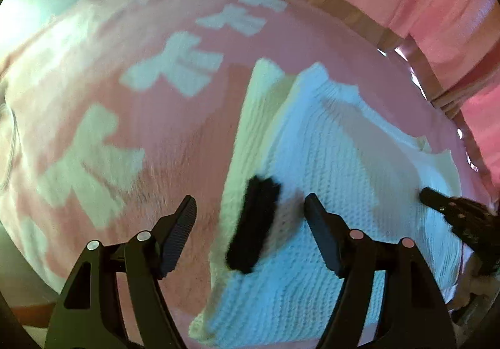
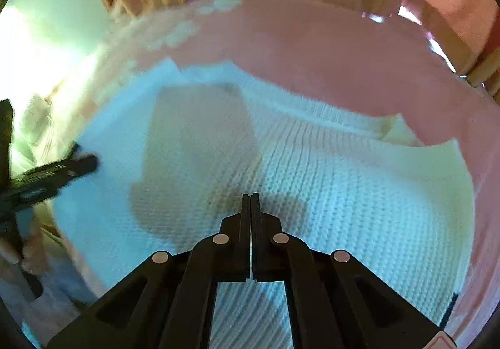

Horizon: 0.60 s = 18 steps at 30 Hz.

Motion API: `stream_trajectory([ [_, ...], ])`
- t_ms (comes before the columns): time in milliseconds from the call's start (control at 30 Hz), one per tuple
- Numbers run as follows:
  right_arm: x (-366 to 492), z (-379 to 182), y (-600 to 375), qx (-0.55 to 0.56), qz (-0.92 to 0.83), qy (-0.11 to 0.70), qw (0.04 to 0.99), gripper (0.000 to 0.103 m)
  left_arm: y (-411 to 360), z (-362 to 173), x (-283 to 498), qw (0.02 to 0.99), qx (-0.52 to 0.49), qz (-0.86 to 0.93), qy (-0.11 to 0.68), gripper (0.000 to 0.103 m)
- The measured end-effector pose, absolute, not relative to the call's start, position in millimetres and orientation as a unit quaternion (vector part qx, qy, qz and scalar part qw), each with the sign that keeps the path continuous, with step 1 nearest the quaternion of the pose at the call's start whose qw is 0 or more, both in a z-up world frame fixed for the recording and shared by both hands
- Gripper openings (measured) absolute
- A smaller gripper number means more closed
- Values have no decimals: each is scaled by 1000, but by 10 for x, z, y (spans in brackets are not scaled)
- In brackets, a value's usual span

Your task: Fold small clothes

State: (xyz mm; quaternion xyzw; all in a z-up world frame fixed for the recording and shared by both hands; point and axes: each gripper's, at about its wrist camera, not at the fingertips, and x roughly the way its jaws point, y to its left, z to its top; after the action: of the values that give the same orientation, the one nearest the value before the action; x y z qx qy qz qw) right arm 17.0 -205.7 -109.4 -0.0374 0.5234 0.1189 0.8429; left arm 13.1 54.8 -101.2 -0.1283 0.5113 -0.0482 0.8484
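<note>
Mid-fold: white waffle-knit garment [image 2: 328,192] spread on pink patterned bedspread [image 1: 156,136]. Left gripper [image 1: 250,211] released above left edge; right gripper [image 2: 251,197] clenched, empty. Next, probably: pinch an edge, fold across.

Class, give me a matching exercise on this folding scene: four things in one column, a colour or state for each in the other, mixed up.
Column A
1. left gripper
2. right gripper
3. knitted garment
4. bedcover

Column B
a. pink with pale shapes
b. open
c. white
d. shut, holding nothing

Pairs: 1-b, 2-d, 3-c, 4-a
</note>
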Motion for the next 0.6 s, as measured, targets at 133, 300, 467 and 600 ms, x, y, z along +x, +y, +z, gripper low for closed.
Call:
stream_trajectory([
  [133,257,-1206,-2033,-32,115,539,834,0,727,-1183,165,831,-204,-55,515,87],
  [300,298,-1227,-2052,-23,114,546,830,0,671,-1158,230,835,-203,-57,509,76],
  [467,295,-1220,-2036,-24,113,544,831,0,591,-815,207,829,-247,-119,488,23],
  [600,332,-1232,-2049,-18,117,545,830,0,284,-253,69,840,-255,-177,445,22],
])
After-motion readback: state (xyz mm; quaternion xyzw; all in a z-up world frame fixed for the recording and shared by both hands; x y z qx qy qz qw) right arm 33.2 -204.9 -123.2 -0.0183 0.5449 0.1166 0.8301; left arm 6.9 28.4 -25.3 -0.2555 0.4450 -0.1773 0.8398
